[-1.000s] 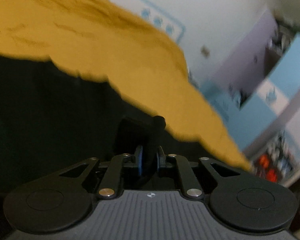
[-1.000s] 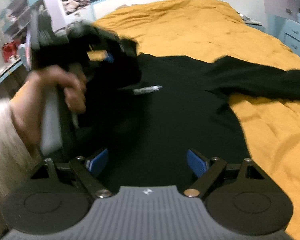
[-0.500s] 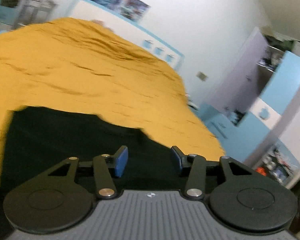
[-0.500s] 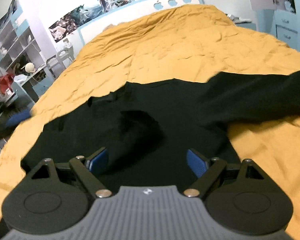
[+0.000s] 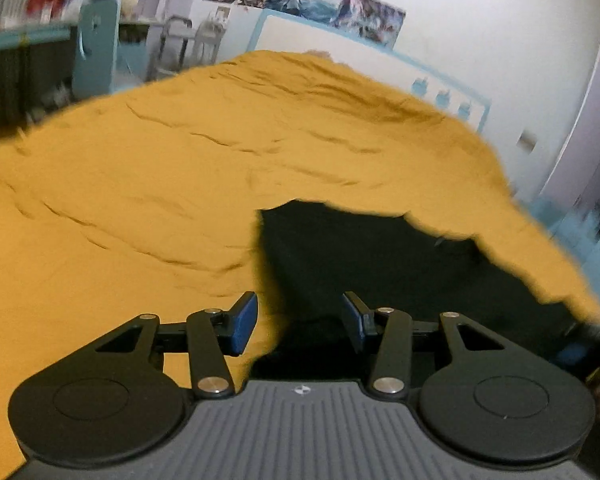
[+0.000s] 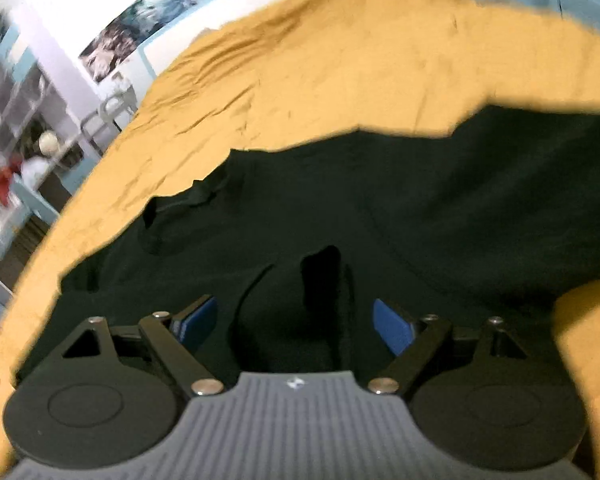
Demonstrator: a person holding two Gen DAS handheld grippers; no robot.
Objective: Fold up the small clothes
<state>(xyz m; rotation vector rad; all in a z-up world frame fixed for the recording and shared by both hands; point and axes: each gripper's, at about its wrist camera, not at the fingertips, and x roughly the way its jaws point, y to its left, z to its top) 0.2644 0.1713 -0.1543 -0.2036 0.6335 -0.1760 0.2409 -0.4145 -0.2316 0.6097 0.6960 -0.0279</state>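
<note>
Left gripper and right gripper both spread, empty, black garment rumpled, spread across mustard bedspread

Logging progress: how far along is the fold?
Early. Done: black garment lies on the yellow bedspread, its left side looking folded inward. In hand: nothing; left gripper and right gripper are both open above it. Left: right sleeve still spread, remaining folds.
</note>
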